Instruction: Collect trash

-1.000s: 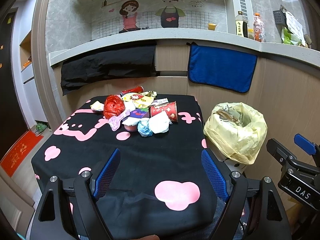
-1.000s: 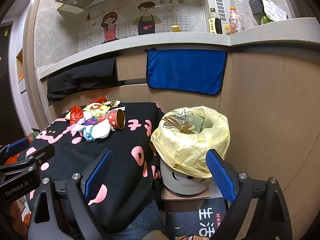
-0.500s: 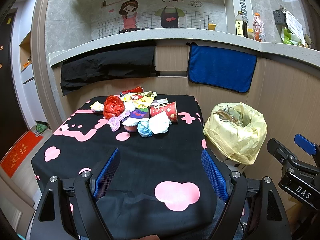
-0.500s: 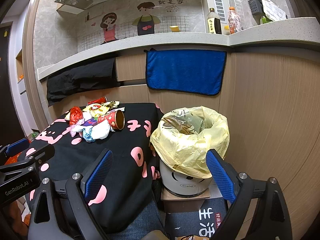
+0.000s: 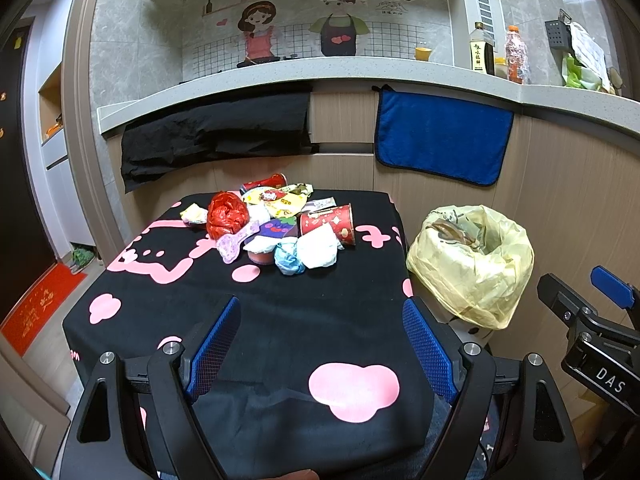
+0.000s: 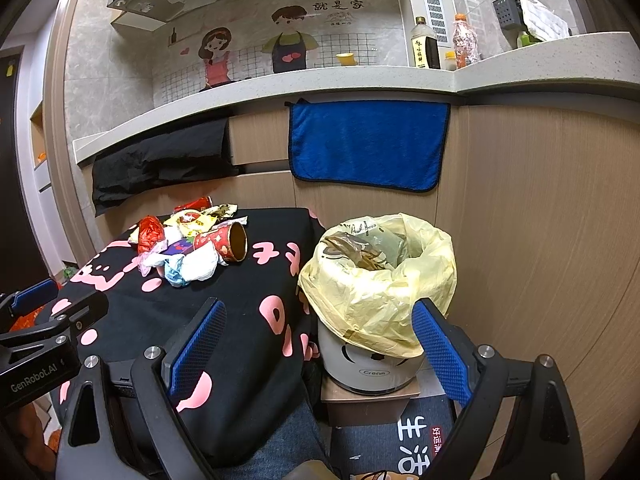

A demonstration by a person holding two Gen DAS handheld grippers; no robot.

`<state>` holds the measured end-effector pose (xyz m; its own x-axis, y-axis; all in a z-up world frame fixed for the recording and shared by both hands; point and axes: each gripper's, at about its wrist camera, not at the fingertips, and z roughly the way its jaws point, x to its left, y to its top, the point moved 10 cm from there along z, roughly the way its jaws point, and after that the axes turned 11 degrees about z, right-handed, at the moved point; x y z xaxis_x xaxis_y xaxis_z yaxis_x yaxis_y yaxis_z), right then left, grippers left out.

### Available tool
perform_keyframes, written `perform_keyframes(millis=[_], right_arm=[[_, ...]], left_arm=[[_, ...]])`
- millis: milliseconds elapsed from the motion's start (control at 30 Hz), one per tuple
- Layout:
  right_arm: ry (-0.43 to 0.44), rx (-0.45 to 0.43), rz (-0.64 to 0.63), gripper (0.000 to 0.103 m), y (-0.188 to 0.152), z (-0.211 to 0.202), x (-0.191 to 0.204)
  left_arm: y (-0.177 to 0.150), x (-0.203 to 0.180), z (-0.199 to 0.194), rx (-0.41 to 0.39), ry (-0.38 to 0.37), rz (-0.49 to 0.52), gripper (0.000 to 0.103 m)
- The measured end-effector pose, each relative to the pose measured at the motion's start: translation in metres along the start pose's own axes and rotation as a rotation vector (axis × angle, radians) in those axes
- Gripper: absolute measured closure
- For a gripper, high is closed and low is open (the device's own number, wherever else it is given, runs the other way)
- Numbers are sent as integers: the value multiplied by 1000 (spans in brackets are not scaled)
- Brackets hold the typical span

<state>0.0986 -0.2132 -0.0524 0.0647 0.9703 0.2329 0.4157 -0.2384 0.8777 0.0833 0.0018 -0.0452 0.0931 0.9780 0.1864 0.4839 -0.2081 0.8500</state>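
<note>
Bin: a white round waste bin (image 6: pixel 372 364) lined with a pale yellow plastic bag (image 6: pixel 380 292) stands on a low brown stand just beside the right edge of the tabletop; the bag's mouth gapes upward.
Bin contents: brownish crumpled scraps (image 6: pixel 360 254) lie inside the bag; what they are is hard to make out.
Trash pile: a heap of litter (image 5: pixel 280 224) sits on the far half of the black tabletop with pink shapes (image 5: pixel 256 320), well apart from both tools.
Cup: a red patterned paper cup (image 5: pixel 330 224) lies on its side at the right of the heap, its brown inside facing the bin; it looks empty.
Other pieces: a crumpled red plastic wrapper (image 5: pixel 226 214) at the left, a white crumpled tissue (image 5: pixel 318 252) and a light blue crumpled wad (image 5: pixel 289 261) at the near edge, yellow snack packets (image 5: pixel 280 200) toward the back, with a red can (image 5: pixel 264 181) lying behind them.
Left tool: the black left tool with blue pads (image 5: pixel 320 344) hovers low over the near end of the tabletop, fingers spread wide, nothing between them.
Right tool: the black right tool with blue pads (image 6: pixel 320 344) hangs in front of the bin, fingers wide apart and empty; its right pad overlaps the bag's lower edge in the right wrist view.
Hidden: the lower layers of the heap are covered by upper pieces; the bin's base is partly cut off by the right tool.
Behind: a blue towel (image 6: pixel 366 144) and a black cloth (image 5: pixel 216 136) hang from the counter ledge.
</note>
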Motion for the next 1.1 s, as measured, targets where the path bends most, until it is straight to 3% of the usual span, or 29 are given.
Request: perform_keyframes(millis=[633,1000,1100], right_arm=[[0,4,-9,10,0,4,0],[61,5,-47,10,34,59,26],[77,15,-83,10,44,81,39]], left_arm=[[15,-10,7,-3,-41,-22,20],[29,38,63,14,20,-54,20],[35,60,89,31,-8,-81,20]])
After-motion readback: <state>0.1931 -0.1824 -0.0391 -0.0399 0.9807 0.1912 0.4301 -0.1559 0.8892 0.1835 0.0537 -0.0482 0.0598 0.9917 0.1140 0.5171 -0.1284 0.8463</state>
